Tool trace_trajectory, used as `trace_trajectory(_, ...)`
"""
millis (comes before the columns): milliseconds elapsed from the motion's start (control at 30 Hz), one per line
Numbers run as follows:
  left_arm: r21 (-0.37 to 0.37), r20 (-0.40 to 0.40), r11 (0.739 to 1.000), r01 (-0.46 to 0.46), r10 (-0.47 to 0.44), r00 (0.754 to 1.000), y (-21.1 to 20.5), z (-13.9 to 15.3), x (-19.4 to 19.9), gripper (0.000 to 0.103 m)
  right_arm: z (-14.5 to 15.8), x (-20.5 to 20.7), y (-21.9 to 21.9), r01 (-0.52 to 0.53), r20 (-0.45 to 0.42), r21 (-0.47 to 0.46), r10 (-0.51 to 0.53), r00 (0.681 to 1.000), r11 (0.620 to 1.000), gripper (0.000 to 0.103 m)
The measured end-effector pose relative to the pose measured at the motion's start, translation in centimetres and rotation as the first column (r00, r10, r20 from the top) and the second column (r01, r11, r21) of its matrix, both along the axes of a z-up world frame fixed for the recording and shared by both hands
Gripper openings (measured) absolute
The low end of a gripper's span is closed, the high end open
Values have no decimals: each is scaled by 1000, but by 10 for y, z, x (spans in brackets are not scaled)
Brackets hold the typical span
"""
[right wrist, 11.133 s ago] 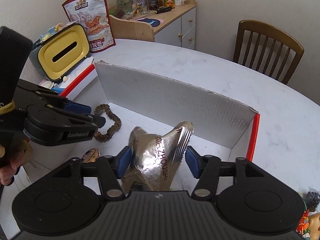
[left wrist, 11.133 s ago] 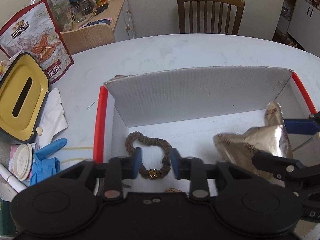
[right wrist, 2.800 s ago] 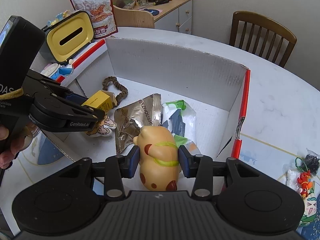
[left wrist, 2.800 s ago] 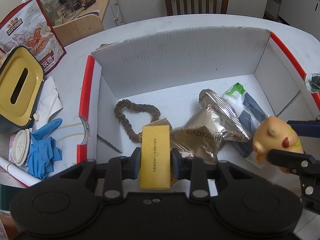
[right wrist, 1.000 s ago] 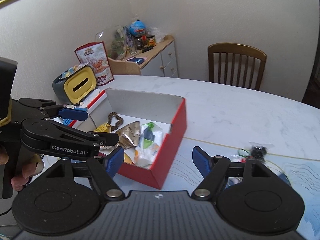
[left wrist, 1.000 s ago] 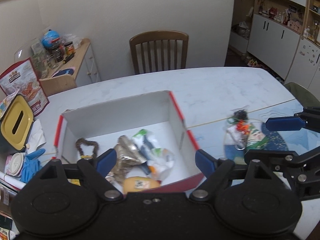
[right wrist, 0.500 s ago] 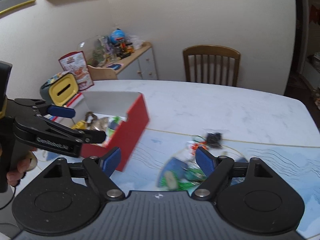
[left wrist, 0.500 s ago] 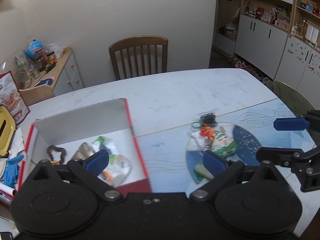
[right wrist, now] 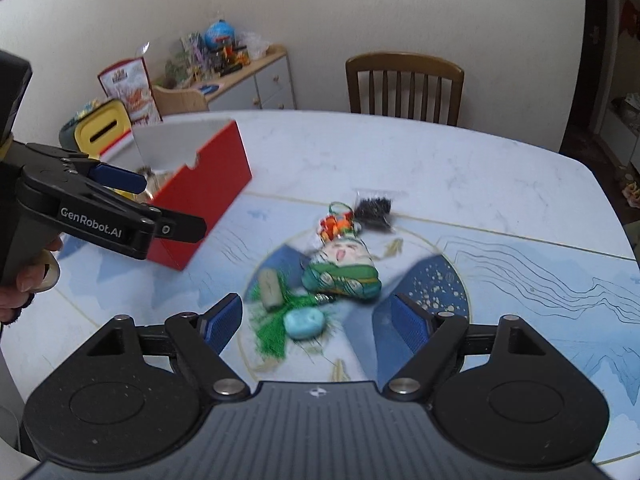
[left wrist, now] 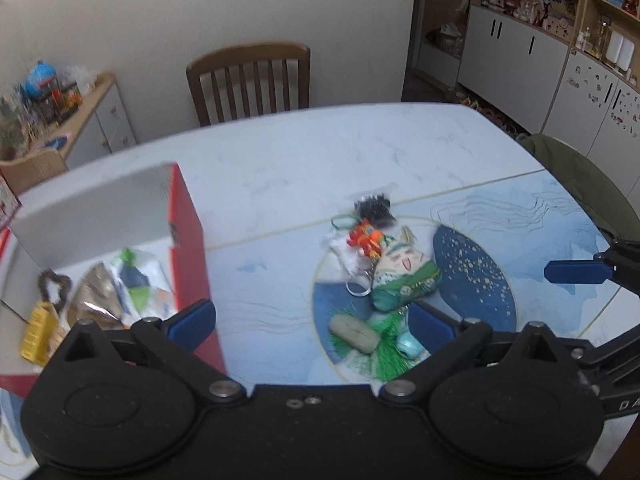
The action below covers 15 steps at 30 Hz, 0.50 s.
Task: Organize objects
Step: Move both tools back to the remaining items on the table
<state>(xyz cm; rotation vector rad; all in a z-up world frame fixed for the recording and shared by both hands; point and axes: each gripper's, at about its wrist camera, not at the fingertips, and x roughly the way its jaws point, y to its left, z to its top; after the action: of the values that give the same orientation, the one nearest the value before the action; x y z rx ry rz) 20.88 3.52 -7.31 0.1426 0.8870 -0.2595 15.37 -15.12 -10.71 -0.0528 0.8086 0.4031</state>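
A red cardboard box (left wrist: 188, 216) stands at the left of the table with a snack bag, a bead bracelet and a yellow packet inside. A loose pile lies on the blue round mat: a green-and-white plush doll (left wrist: 404, 276), an orange toy (left wrist: 364, 238), a black item in a clear bag (left wrist: 374, 208), a beige block (left wrist: 354, 328), a green tassel and a light blue piece. My left gripper (left wrist: 308, 324) is open and empty just short of the pile. My right gripper (right wrist: 316, 322) is open and empty over the doll (right wrist: 344, 268) and the light blue piece (right wrist: 304, 324).
A wooden chair (right wrist: 404, 84) stands at the table's far side. A sideboard (right wrist: 256, 76) with clutter, a yellow-lidded bin (right wrist: 106, 126) and a snack bag sit beyond the red box (right wrist: 208, 184). A green seat (left wrist: 580, 176) is at the table's right edge.
Both grippers let go of the yellow packet and the yellow toy in the box, opened wide, and swung right from the box to the pile on the mat.
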Motion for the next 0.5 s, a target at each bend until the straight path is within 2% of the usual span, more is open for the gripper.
trace_trajectory(267, 32, -24, 999, 24, -23, 999, -14, -37, 6, 102, -26, 10, -7, -95, -53, 12, 96, 994, 995, 82)
trace_trajectory(500, 48, -45, 997, 54, -52, 998, -22, -64, 12, 102, -54, 19, 4, -166, -94, -18, 164, 982, 986, 81)
